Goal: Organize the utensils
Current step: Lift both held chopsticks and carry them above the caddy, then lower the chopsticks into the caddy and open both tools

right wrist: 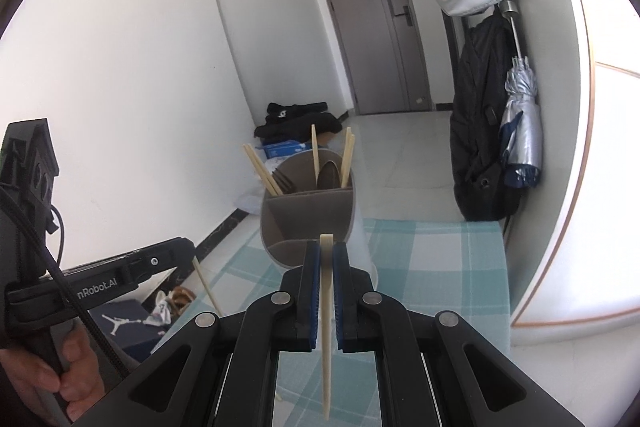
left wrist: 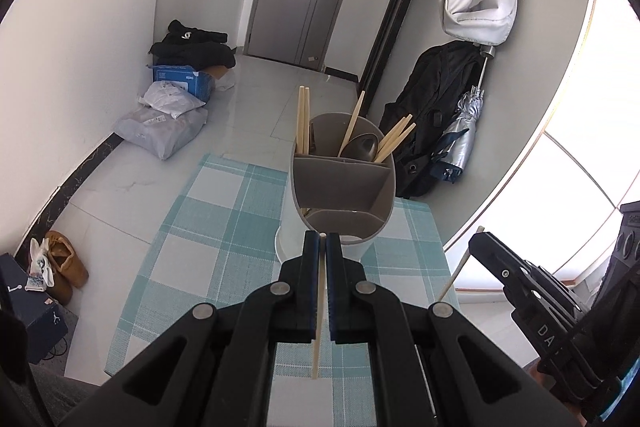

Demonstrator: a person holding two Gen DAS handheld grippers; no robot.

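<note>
A: Left claw pinches one chopstick; right claw pinches another chopstick. Both hang upright.

B: Holder?

A: Near the surface's far edge, just ahead of both claws; front compartments open.

B: Risk?

A: Sticks gripped near the top may swing, catch the rim, tip it.

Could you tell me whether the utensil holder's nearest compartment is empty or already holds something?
Apparently empty: the utensil holder's nearest compartment shows bare wall; chopsticks stand only in the far section. Its bottom is hidden.
</note>
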